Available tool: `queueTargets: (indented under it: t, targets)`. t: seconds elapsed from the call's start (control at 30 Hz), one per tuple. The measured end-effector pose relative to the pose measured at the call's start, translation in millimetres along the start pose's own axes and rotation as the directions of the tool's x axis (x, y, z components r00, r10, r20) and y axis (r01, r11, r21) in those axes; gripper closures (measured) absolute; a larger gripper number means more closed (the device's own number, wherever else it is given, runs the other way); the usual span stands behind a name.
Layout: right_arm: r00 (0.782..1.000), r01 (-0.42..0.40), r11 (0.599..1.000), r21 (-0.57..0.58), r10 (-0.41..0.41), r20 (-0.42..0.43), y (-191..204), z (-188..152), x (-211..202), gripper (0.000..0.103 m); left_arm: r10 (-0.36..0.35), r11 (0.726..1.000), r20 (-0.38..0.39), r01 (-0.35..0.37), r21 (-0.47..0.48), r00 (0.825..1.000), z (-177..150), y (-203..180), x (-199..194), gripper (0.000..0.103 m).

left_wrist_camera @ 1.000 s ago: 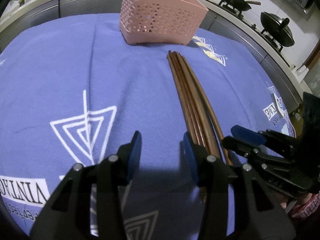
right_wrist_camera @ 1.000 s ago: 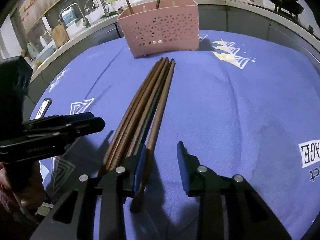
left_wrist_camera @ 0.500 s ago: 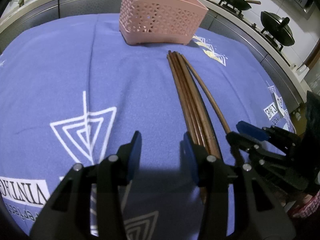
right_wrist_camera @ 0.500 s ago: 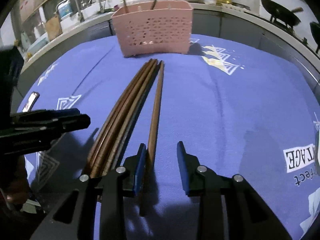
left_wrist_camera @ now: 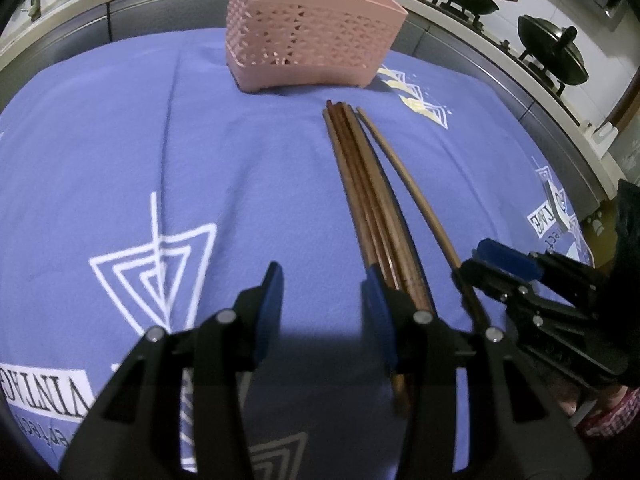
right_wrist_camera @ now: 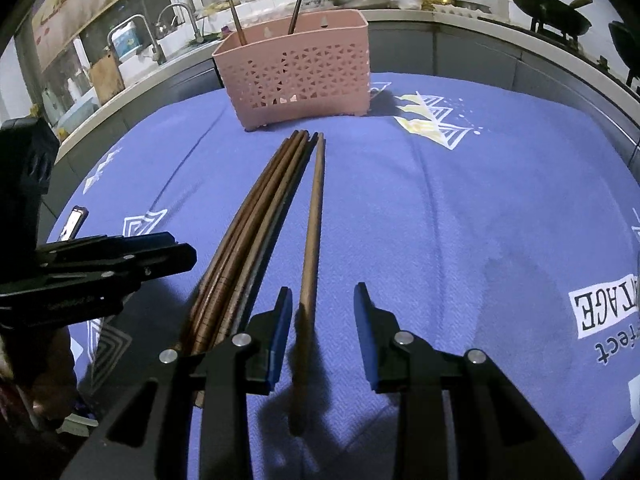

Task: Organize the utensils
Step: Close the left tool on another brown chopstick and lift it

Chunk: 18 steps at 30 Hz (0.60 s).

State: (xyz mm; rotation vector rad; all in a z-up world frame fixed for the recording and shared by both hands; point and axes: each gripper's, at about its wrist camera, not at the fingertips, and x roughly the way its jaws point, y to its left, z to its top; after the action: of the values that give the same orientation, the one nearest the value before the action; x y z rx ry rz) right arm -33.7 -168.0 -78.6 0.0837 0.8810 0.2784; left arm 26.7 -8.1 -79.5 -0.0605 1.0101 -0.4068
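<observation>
slim wooden chopstick (right_wrist_camera: 312, 240) lies between released right claw (right_wrist_camera: 320, 312); left claw (left_wrist_camera: 320, 300) released.

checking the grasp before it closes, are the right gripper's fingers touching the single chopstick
Cannot tell. In the right wrist view the single chopstick lies between the right gripper's fingers, close beside the left one, clear of the other; no plain gap or contact shows.

One pink perforated plastic utensil basket (right_wrist_camera: 298, 76) stands on one blue printed tablecloth (right_wrist_camera: 460, 220). Two utensil handles (right_wrist_camera: 297, 7) rise from the basket. On the cloth: one separate brown wooden chopstick (right_wrist_camera: 314, 216) and one tight bundle of brown wooden chopsticks (right_wrist_camera: 256, 224), its exact number not determinable. Two dark woks (left_wrist_camera: 554, 46) sit on the stove.
</observation>
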Motion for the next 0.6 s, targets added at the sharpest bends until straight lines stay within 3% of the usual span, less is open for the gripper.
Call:
queueTargets:
  t: [0.23, 0.43, 0.6]
  targets:
    - [1.000, -0.018, 1.000, 0.010, 0.018, 0.006, -4, 0, 0, 0.071, 0.010, 1.000, -0.012, -0.010, 0.025, 1.000, 3, -12, 5, 0.061]
    - [1.000, -0.020, 1.000, -0.002, 0.020, 0.011, -1, 0, 1, 0.071, 0.126, 0.985, 0.005, -0.125, 0.122, 0.992, 3, -33, 13, 0.061]
    - [1.000, -0.010, 1.000, -0.014, 0.010, 0.011, 1, -1, 2, 0.071, 0.133, 0.986, 0.002, -0.133, 0.106, 0.991, 5, -31, 13, 0.061]
